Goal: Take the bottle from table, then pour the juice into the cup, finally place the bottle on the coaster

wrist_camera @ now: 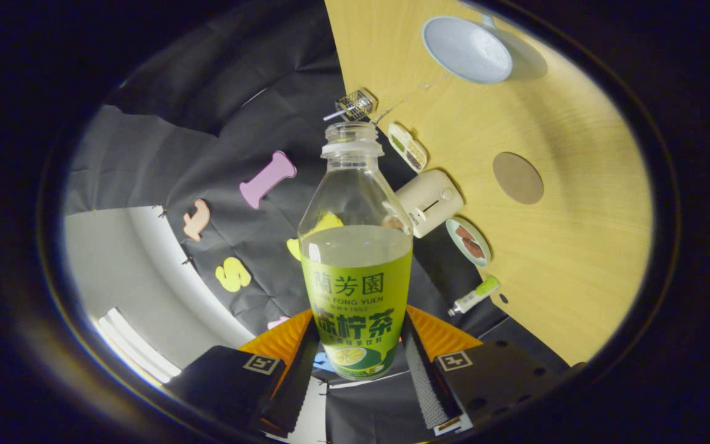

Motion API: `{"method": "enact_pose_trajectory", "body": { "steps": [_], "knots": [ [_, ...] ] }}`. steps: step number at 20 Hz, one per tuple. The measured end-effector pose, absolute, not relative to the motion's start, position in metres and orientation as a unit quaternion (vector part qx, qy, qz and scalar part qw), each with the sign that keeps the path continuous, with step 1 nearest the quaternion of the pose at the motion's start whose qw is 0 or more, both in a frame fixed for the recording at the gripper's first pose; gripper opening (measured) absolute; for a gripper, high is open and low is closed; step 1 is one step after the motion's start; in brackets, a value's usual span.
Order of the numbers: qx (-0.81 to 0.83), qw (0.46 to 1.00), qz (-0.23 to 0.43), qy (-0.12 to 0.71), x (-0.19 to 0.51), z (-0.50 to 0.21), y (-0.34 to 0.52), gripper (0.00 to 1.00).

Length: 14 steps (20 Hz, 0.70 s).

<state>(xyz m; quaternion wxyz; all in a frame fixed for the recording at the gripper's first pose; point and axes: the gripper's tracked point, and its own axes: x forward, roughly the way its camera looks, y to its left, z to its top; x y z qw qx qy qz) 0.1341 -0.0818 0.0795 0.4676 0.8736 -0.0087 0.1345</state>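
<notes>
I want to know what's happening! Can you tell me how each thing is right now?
Bottle: uncapped, partly full, held off the table.
Gripper: jaws shut on the bottle.
Cup: upright on the table, looks empty.
Coaster: bare.

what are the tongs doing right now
tongs: shut on the bottle, one finger pressing each side of its lower body; cap off, bottle lifted off the table.
</notes>
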Motion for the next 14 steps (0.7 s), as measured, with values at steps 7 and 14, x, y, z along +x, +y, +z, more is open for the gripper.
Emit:
{"method": "enact_pose_trajectory", "body": {
  "steps": [7, 14],
  "knots": [
    [0.876, 0.463, 0.132, -0.017, 0.135, 0.084, -0.091, 0.77],
    [0.876, 0.464, 0.127, -0.033, 0.128, 0.084, -0.1, 0.77]
  ]
}}
